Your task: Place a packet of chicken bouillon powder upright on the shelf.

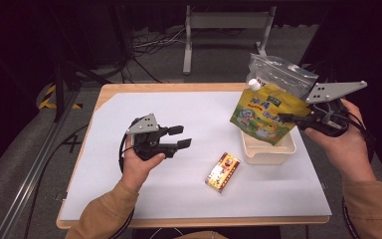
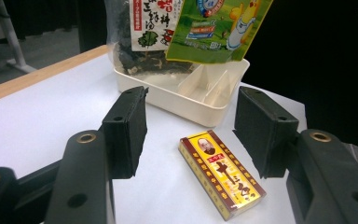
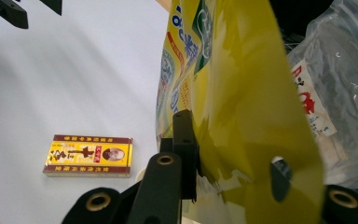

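My right gripper [image 1: 284, 118] is shut on a yellow-green spouted pouch [image 1: 262, 112] and holds it upright, just above a cream divided tray [image 1: 270, 148]. In the right gripper view the yellow pouch [image 3: 242, 93] hangs between the jaws and hides the far one. A clear bag of dark dried food [image 1: 283, 72] stands in the tray behind the pouch. My left gripper [image 1: 180, 136] hovers open above the white mat, jaws wide apart. A small red-and-yellow box [image 2: 221, 172] lies flat on the mat just ahead of those jaws, seen also in the high view as the box [image 1: 223, 172].
A white mat [image 1: 129, 189] covers most of the wooden table [image 1: 129, 88]. The cream tray [image 2: 186, 95] has inner dividers. A metal frame [image 1: 224, 22] and cables lie on the floor beyond the table's far edge.
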A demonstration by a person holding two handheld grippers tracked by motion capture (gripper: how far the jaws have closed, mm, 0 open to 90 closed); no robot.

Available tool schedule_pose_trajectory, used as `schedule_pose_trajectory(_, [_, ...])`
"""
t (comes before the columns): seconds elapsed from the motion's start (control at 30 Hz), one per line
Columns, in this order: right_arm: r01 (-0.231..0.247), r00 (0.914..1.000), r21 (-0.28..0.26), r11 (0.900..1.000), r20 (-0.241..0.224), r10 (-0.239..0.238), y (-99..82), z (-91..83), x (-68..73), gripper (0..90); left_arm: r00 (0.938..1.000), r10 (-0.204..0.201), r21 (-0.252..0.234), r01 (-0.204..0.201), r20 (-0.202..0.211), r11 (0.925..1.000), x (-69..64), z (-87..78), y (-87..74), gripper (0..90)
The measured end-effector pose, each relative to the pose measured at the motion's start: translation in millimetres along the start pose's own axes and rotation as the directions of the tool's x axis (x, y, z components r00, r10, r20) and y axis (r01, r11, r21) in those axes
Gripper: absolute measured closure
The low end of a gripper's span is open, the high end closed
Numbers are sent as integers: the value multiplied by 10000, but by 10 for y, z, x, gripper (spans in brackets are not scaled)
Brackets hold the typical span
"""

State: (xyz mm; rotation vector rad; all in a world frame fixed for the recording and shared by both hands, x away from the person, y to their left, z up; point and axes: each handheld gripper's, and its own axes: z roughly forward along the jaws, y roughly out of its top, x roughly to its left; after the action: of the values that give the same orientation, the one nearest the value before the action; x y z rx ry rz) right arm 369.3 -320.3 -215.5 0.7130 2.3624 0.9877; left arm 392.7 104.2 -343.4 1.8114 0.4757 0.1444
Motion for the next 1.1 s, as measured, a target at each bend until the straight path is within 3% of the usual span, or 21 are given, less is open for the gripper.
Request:
schedule_pose_trajectory(0.53, [319,9994,703,9970,127,-328,-57,-1,-216,844,10000,-76,194,75,46,9998,1,7,-30,431])
schedule_pose_trajectory(1.1, [336,9988,1501,9881,-402,-279,-157,101,-413,843,9996,-243,289,247,-136,9993,15,-51,-74,427])
